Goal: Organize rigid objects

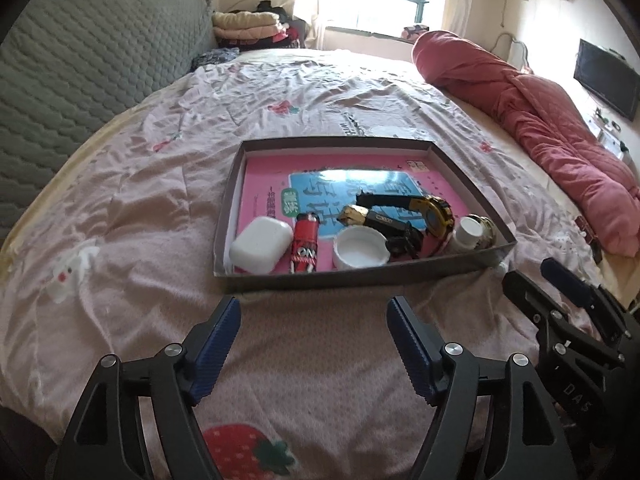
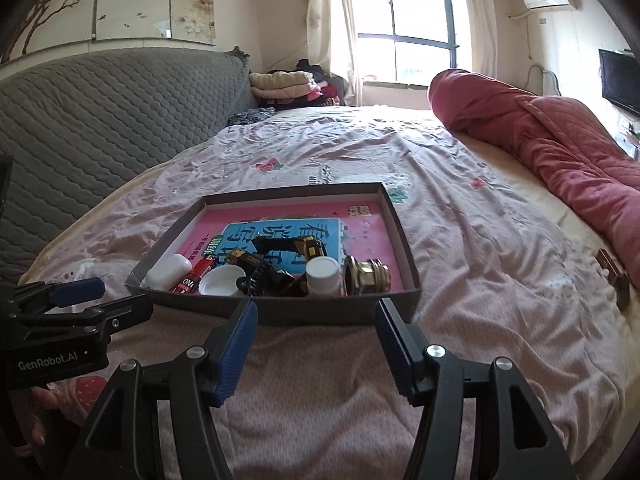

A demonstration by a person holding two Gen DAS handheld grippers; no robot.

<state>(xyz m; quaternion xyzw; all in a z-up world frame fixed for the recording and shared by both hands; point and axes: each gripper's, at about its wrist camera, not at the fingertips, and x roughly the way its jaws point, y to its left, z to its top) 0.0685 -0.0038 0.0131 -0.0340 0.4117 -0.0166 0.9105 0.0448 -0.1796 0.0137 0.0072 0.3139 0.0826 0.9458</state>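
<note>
A shallow grey box tray [image 1: 360,276] [image 2: 320,314] lies on the bed with a pink book [image 1: 264,176] flat inside. On the book sit a white case [image 1: 262,249] [image 2: 168,271], a red lighter [image 1: 306,248], a white lid [image 1: 362,248] [image 2: 219,280], a yellow-black watch [image 1: 434,212] [image 2: 308,245], a white bottle [image 1: 468,234] [image 2: 323,276] and a brass fitting [image 2: 366,274]. My left gripper [image 1: 313,308] [image 2: 112,296] hovers open just in front of the tray, empty. Beside it, my right gripper [image 2: 317,308] [image 1: 532,276] is open and empty too.
The pink strawberry-print bedspread [image 1: 160,220] surrounds the tray. A rolled red quilt [image 1: 540,128] lies along the right side, a grey quilted headboard [image 1: 80,60] at left. A small brown object [image 2: 612,276] rests near the quilt. A hand [image 2: 40,412] holds the left gripper.
</note>
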